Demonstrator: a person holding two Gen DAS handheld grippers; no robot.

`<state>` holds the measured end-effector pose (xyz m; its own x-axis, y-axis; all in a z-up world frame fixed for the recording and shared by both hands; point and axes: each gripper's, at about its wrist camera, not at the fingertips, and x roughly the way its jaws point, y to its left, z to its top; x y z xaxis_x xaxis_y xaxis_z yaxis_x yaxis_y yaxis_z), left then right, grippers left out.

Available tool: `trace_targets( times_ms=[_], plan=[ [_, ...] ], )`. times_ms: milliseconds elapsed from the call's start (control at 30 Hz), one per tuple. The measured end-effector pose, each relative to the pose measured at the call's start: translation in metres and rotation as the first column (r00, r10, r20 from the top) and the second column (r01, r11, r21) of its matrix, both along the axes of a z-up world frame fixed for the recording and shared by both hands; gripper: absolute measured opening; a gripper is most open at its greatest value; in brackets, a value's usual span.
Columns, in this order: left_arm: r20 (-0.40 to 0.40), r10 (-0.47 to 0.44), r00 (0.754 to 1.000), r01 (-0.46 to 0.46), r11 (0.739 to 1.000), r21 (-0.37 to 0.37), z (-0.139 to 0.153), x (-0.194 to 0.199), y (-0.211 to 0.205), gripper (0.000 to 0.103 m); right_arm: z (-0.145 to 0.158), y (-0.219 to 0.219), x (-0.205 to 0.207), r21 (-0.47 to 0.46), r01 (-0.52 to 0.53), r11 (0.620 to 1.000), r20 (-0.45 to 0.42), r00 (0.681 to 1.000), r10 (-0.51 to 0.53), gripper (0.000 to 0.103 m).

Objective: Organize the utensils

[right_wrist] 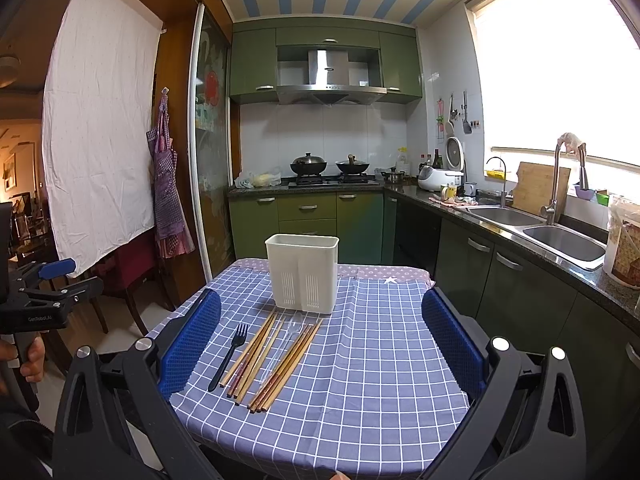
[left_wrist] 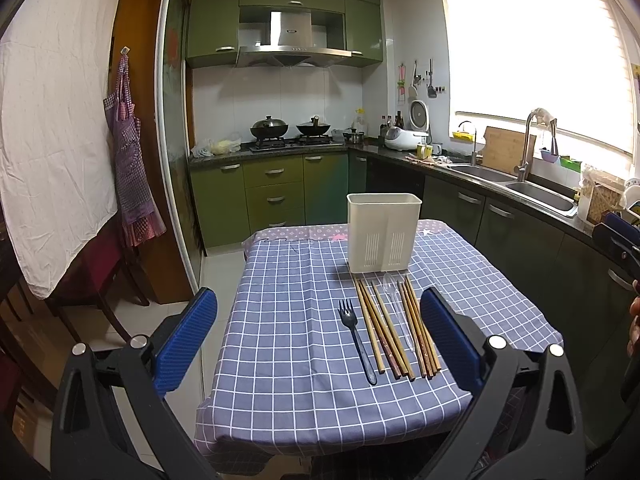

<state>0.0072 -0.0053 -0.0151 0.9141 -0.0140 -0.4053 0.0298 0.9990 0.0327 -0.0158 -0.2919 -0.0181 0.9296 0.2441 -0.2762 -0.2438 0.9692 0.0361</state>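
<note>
both the left gripper (left_wrist: pixel 316 336) and the right gripper (right_wrist: pixel 320 344) are held wide open with nothing in them. the chopsticks (left_wrist: pixel 390 330), fork (left_wrist: pixel 357 338) and clear spoon (left_wrist: pixel 398 308) are laid just in front of the white holder (left_wrist: pixel 383 238) on the checked cloth (left_wrist: pixel 288 320).

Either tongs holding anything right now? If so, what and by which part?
Nothing is held. The left tongs and right tongs are both open and empty above the table; the fork, chopsticks and clear spoon all lie on the tablecloth.
</note>
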Motion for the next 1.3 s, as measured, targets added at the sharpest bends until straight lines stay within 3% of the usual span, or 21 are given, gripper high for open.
trace_targets(
  times_ms=[600,833,1000,1033,1300],
  plan=[
    [-0.026,0.002,1.0,-0.002,1.0,0.009,-0.005,0.008,0.0,0.097,-0.004,-0.001,0.021,-0.016,-0.002,1.0,-0.057,0.998,0.002,0.099],
    [-0.144,0.026,0.989,-0.025,1.0,0.005,-0.024,0.051,0.01,0.097,-0.025,-0.004,0.085,-0.068,0.005,0.998,-0.259,0.966,-0.022,0.099],
    [-0.28,0.007,0.96,-0.012,1.0,-0.016,-0.046,0.095,0.014,0.097,-0.058,-0.007,0.15,-0.003,-0.058,0.998,-0.509,0.86,0.048,0.099],
    [-0.31,0.007,0.951,-0.012,1.0,-0.012,-0.051,0.106,0.013,0.097,-0.068,-0.006,0.166,0.011,-0.07,0.997,-0.575,0.816,0.064,0.099],
    [-0.475,-0.003,0.88,-0.006,1.0,-0.017,-0.075,0.163,0.007,0.097,-0.108,0.016,0.232,0.116,-0.119,0.986,-0.765,0.622,0.166,0.097]
  ],
)
